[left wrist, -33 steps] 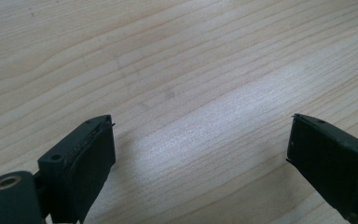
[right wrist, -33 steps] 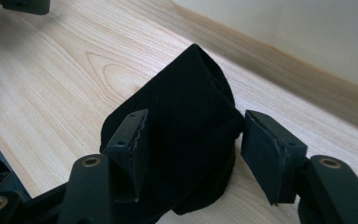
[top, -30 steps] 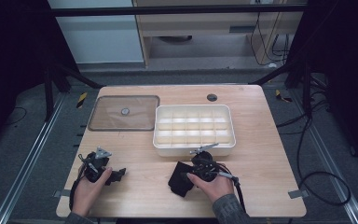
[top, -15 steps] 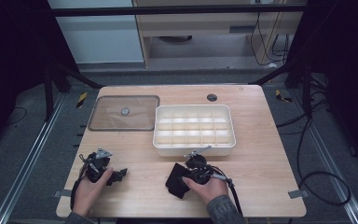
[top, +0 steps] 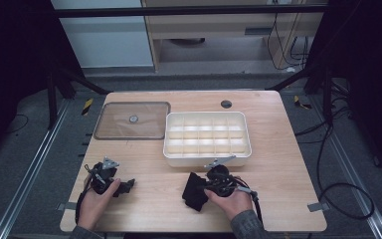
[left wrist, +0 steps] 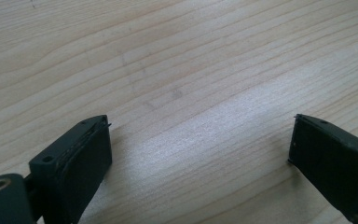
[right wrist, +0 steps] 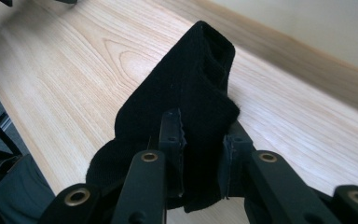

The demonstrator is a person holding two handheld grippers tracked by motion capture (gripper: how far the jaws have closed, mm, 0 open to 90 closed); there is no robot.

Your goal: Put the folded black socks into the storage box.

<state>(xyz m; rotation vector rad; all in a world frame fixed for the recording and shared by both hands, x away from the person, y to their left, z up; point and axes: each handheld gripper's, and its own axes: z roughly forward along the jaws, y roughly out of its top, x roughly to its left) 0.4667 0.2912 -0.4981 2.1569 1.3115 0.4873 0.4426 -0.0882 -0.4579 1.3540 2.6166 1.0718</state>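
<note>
black sock (right wrist: 186,88) in right gripper (right wrist: 204,158), on pale wooden table (top: 288,164)

The left black two-jaw gripper (top: 124,186) is made of dark plastic, with a small grey three-cornered plate on top and a black cable trailing back from it. Its flat jaws have square ends, and a brass-coloured ring sits at the bottom of one. The right black two-jaw gripper (top: 199,191) also has a grey plate and a black cable. Its jaws have brass-coloured rings, little screw holes and ridged inner pads (right wrist: 175,135). The person wears grey sleeves (top: 246,226).
</note>
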